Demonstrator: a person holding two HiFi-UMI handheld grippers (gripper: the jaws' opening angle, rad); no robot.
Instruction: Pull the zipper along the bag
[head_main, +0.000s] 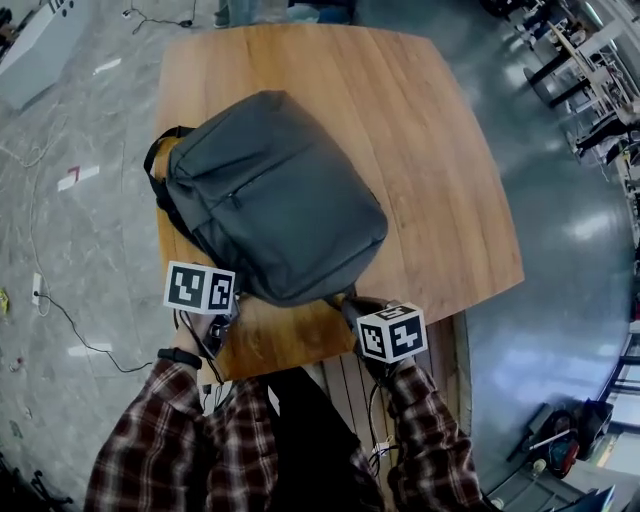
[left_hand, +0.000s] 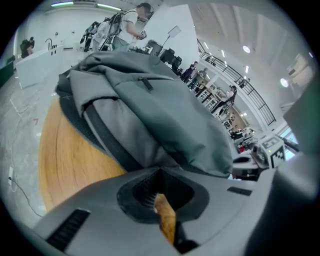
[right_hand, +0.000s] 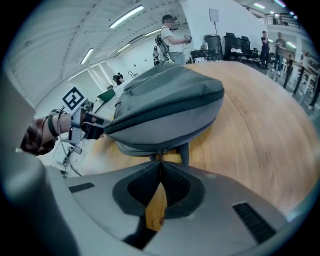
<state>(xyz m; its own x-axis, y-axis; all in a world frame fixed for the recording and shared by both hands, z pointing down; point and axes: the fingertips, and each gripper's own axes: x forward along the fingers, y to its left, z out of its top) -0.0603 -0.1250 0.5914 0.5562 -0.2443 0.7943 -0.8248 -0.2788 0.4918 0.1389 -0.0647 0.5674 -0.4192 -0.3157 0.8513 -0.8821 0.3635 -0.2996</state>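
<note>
The bag (head_main: 270, 195) fills the left and middle of the table (head_main: 450, 180), and its bulk rises straight ahead of my left gripper (left_hand: 160, 171) and my right gripper (right_hand: 159, 161). To the right, bare wood runs open to the far edge. Left of the bag only a narrow strip of tabletop shows. A dark strap (right_hand: 185, 151) hangs just beside my right jaws, which are closed on the zipper pull (right_hand: 159, 149).

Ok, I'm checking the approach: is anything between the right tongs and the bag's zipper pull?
Nothing visible does. The right tongs, jaws together, sit right at the pull on the near edge of the bag. A strap lies just beside the pull, not across the gap.
</note>
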